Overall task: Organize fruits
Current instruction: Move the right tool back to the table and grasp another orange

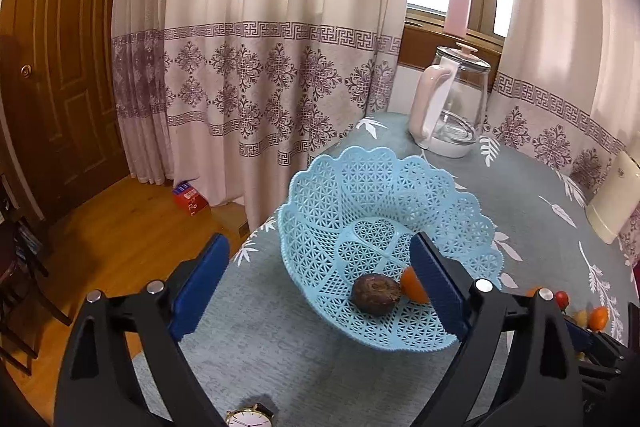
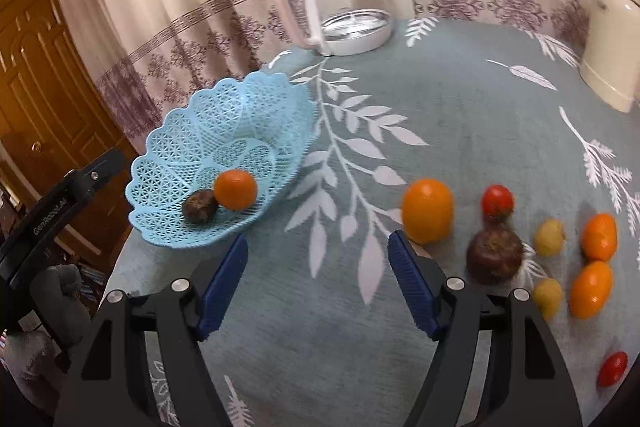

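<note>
Blue lattice basket [image 2: 224,155] sits at centre-left of the right wrist view, near the desk [image 2: 460,115] edge, tilted with its open face toward the lower right. Contents, counted: one orange [image 2: 235,189] and one dark brown passion fruit [image 2: 200,205], touching, low in the bowl.

Loose fruit on the desk, right and lower right of the same view:
- Oranges: three. The large one [image 2: 427,211] stands with long axis near vertical; two smaller oval ones [image 2: 599,237] [image 2: 591,289] at far right also run roughly upright in frame.
- Dark passion fruit [image 2: 495,254]: one, no clear axis.
- Red tomatoes: two, one [image 2: 497,201] above the passion fruit, one [image 2: 612,369] at the lower right edge.
- Small yellow fruits: two [image 2: 550,237] [image 2: 547,297], blurred; kind not determinable.

Right hand-held gripper [image 2: 318,283]: jaws spread, released, empty, over bare cloth left of the large orange.

Left hand-held gripper [image 1: 320,283]: jaws spread, released, empty, in front of the basket [image 1: 384,211]. Its right finger partly hides the basketed orange [image 1: 412,283]; the passion fruit [image 1: 376,294] shows whole.
</note>
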The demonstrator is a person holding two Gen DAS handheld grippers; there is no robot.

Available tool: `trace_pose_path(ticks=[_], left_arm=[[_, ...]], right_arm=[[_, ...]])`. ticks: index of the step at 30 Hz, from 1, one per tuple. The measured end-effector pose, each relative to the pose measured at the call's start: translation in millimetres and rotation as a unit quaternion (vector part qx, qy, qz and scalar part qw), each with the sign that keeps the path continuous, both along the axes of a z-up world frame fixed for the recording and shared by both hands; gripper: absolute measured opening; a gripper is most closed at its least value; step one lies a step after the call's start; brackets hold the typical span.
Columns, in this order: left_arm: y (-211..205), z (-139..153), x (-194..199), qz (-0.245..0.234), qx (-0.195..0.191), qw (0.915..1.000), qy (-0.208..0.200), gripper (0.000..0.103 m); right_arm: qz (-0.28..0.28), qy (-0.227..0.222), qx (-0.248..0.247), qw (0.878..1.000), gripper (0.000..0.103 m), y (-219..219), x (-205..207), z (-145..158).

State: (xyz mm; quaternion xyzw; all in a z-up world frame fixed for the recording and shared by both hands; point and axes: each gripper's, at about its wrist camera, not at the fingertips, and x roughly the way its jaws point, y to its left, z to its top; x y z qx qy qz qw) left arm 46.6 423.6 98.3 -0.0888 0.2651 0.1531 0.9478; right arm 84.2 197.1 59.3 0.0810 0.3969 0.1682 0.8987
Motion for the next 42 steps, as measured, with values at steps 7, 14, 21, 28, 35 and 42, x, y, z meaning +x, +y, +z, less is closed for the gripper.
trace_pose_path(ticks=[7, 14, 21, 28, 35, 42], left_arm=[[-8.2, 0.1, -1.0, -0.013, 0.003, 0.9999, 0.001, 0.093], [-18.8, -0.4, -0.8, -0.029, 0.007, 0.9995, 0.003, 0.095], [-29.9, -1.0, -2.3, -0.045, 0.013, 0.9989, 0.003, 0.095], [-39.2, -2.4, -3.1, -0.055, 0.018, 0.9983, 0.004, 0.095], [-48.0, -4.3, -1.7, -0.064, 0.024, 0.9976, 0.008, 0.096], [-52.3, -6.2, -0.9, -0.069, 0.026, 0.9972, 0.012, 0.096]], right_arm=[[-0.042, 0.001, 0.006, 0.999, 0.073, -32.8, -6.8, -0.9], [-0.092, -0.007, 0.001, 0.996, 0.073, -72.4, -14.9, -1.4], [-0.135, -0.009, -0.007, 0.991, 0.073, -106.7, -22.8, -4.3], [-0.178, 0.002, -0.010, 0.984, 0.073, -142.5, -29.3, -13.7], [-0.211, 0.009, -0.012, 0.977, 0.073, -165.0, -29.2, -19.2], [-0.207, 0.015, -0.033, 0.978, 0.064, -161.8, -21.8, -27.5]])
